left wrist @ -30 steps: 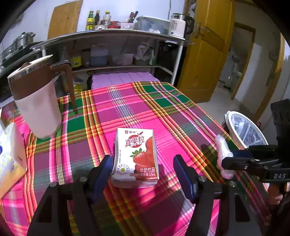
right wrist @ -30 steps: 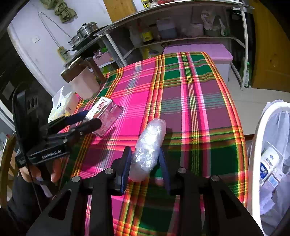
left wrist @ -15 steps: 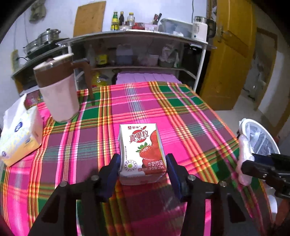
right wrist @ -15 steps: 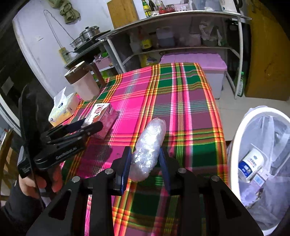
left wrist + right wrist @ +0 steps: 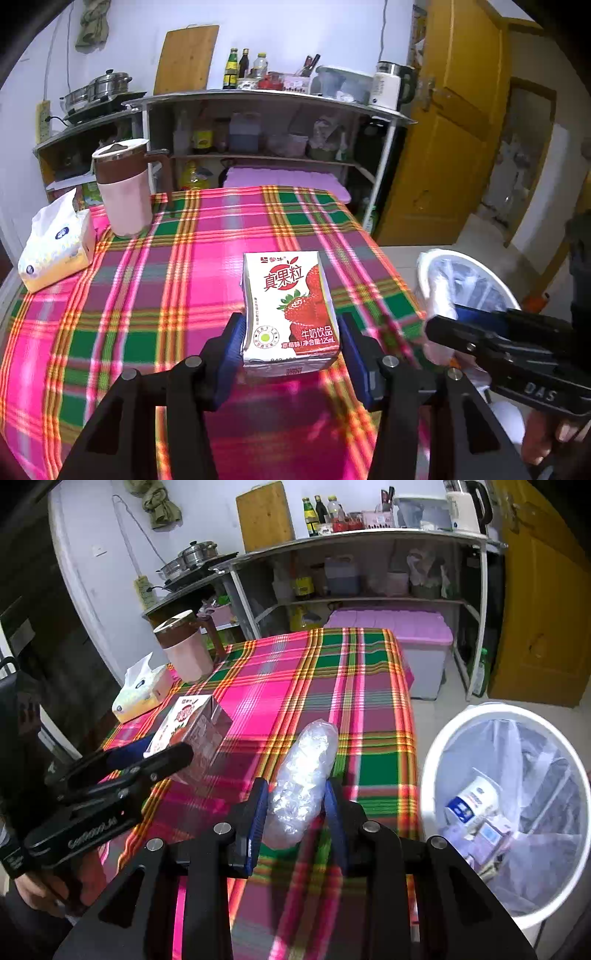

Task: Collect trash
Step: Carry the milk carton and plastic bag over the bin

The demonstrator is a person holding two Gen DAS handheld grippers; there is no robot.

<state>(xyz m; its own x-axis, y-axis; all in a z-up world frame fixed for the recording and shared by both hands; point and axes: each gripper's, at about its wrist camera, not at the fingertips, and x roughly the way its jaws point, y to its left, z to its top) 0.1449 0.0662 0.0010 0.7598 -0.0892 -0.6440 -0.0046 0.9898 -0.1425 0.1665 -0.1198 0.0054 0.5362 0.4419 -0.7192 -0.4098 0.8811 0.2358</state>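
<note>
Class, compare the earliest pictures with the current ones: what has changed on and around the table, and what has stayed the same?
The left gripper closed on the strawberry milk carton and lifted it. The right gripper carried the crumpled plastic up, bringing the white bin into fuller view. The jug and tissue pack stayed put.

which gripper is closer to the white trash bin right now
Right. The right gripper, shut on the crumpled plastic wrap, hangs at the table's edge right beside the white trash bin. The left gripper, holding the strawberry milk carton, sits farther in over the table.
</note>
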